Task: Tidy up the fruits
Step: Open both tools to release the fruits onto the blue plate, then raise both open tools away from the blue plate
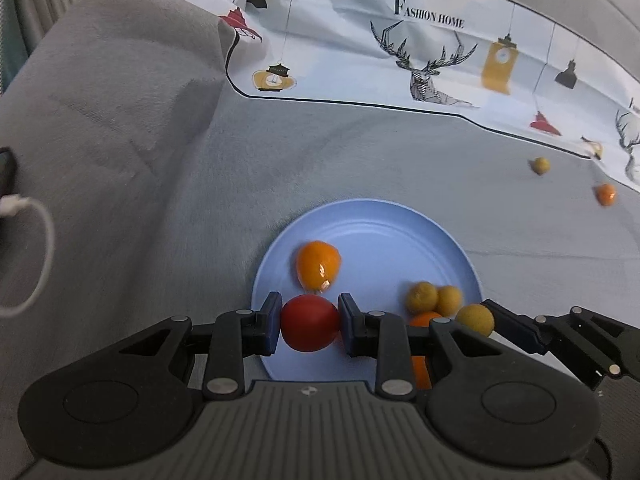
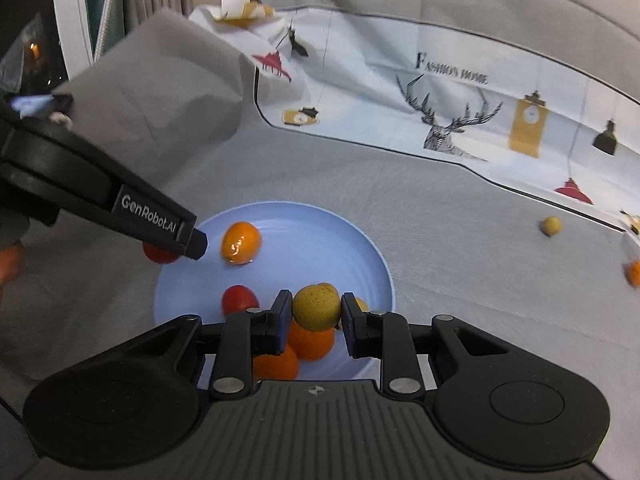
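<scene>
My left gripper [image 1: 309, 326] is shut on a round red fruit [image 1: 310, 316], just above the near rim of a light blue plate [image 1: 372, 224]. On the plate lie an orange fruit [image 1: 318, 264] and two yellow-brown fruits [image 1: 422, 296]. My right gripper [image 2: 314, 312] is shut on a yellow-brown fruit [image 2: 316, 304] over the same plate [image 2: 288, 216]. Below it lie two orange fruits [image 2: 312, 342] and a red fruit [image 2: 239, 299]. The left gripper's near finger [image 2: 160, 216] reaches in from the left with its red fruit [image 2: 158, 255].
The plate rests on a grey sofa seat. A loose yellow-brown fruit [image 1: 541, 165] and a loose orange fruit [image 1: 606, 194] lie at the far right. A white printed cloth [image 1: 400, 60] covers the back. A grey cushion [image 1: 120, 80] and a white cable [image 1: 44, 240] are at the left.
</scene>
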A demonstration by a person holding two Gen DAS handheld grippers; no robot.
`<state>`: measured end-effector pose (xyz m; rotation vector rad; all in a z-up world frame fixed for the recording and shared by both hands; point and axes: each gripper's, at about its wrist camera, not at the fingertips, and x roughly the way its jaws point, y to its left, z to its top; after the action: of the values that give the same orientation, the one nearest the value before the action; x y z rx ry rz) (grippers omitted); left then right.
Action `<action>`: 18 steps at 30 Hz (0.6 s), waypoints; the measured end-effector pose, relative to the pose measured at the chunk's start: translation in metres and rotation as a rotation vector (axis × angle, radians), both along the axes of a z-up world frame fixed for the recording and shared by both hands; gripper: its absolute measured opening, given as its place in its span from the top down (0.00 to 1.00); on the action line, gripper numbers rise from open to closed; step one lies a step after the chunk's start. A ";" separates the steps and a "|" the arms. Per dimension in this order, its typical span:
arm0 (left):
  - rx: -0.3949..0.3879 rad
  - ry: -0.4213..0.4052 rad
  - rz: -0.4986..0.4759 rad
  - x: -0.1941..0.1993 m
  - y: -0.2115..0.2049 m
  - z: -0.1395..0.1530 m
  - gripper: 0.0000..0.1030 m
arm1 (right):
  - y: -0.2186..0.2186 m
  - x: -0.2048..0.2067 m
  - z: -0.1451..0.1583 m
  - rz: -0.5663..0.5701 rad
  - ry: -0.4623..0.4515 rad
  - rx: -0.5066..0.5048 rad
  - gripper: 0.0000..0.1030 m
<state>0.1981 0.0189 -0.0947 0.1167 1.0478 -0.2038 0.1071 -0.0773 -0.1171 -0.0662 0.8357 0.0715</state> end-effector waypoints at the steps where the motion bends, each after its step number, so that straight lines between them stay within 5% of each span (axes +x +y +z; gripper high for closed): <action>1: 0.002 0.002 -0.011 0.004 -0.001 -0.002 0.68 | 0.001 0.004 -0.004 0.008 0.005 -0.004 0.73; 3: -0.007 -0.004 -0.042 0.007 -0.002 -0.003 0.52 | 0.002 0.013 -0.011 0.040 0.018 0.000 0.73; 4: 0.002 -0.016 -0.045 0.007 -0.001 -0.002 0.20 | 0.002 0.015 -0.012 0.049 0.022 0.000 0.64; 5: 0.014 -0.043 -0.036 0.005 0.001 0.002 0.01 | 0.002 0.015 -0.011 0.052 0.027 -0.007 0.55; 7: 0.004 -0.120 -0.012 -0.008 0.008 0.012 0.00 | 0.001 0.007 -0.006 0.051 0.028 -0.026 0.30; 9: 0.010 -0.094 -0.025 -0.019 0.012 0.020 0.00 | -0.002 -0.007 0.002 0.045 0.027 -0.035 0.21; 18: 0.030 -0.041 0.035 -0.119 0.036 0.055 0.00 | -0.003 -0.100 0.048 -0.020 0.050 0.002 0.11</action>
<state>0.0793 0.0552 -0.0393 0.1288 1.0119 -0.1534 0.0071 -0.0805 -0.0686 -0.0540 0.8859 0.0556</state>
